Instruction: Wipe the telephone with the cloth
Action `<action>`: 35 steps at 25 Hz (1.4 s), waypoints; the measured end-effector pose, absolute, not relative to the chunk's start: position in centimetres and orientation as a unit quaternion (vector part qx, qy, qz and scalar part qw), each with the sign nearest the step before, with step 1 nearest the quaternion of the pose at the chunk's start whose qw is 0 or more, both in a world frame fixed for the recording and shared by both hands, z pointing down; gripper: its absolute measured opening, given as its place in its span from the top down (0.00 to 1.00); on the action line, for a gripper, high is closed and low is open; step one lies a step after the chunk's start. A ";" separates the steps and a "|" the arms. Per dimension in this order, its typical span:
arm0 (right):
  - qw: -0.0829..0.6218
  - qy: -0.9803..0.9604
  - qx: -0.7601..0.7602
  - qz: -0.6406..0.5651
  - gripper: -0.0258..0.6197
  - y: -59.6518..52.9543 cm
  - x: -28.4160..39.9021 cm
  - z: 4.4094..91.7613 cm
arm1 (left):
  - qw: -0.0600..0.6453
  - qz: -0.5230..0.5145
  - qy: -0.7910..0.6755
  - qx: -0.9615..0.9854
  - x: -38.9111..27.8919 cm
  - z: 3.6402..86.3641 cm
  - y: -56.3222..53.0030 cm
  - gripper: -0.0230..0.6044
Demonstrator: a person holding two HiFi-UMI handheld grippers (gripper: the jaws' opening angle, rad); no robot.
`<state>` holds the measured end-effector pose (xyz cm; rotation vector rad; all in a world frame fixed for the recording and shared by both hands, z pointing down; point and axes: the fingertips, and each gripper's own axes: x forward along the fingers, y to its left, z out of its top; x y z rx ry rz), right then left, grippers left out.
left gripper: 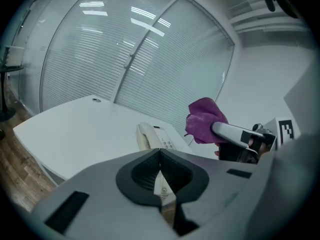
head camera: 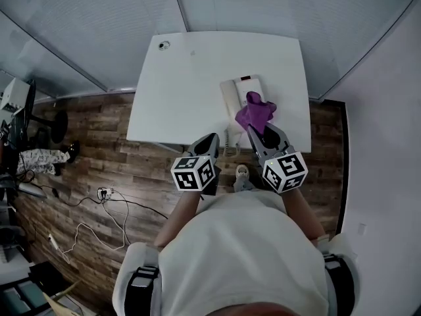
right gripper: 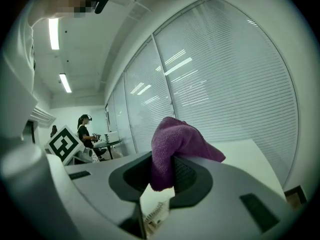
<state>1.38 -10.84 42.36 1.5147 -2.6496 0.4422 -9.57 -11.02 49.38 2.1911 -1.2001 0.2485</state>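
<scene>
1. Wood-plank floor [head camera: 85, 143] and glass walls with lowered blinds [head camera: 99, 25] surround a white tabletop [head camera: 191, 91]; a small round fitting [head camera: 164, 45] sits by its far left corner.
2. Pictured near the tabletop's near edge, toward the right corner, is the telephone [head camera: 238, 96]. It is a pale desk set with the handset cradled on its left side, a keypad beside it and a small dark panel at the top.
3. Its coiled cord [head camera: 230, 143] hangs over the near edge.
4. A purple cloth [head camera: 255, 112], bunched and fuzzy, is over the telephone's near right part. The left gripper view shows it raised off the tabletop, to the right of the set.
5. The right tool [head camera: 254, 131] is clamped on the cloth, a fold of which is pinched between its jaws and rises above them.
6. The left tool [head camera: 210, 139] is at the near edge, left of the telephone, its jaws closed together with nothing between them.
7. Loose cables [head camera: 99, 203] lie on the floor at left.
</scene>
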 end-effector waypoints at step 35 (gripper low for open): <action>0.153 -0.913 0.366 0.095 0.82 -30.2 -2.2 48.5 | 0.319 0.084 -0.556 0.762 -10.6 51.1 -19.6 0.93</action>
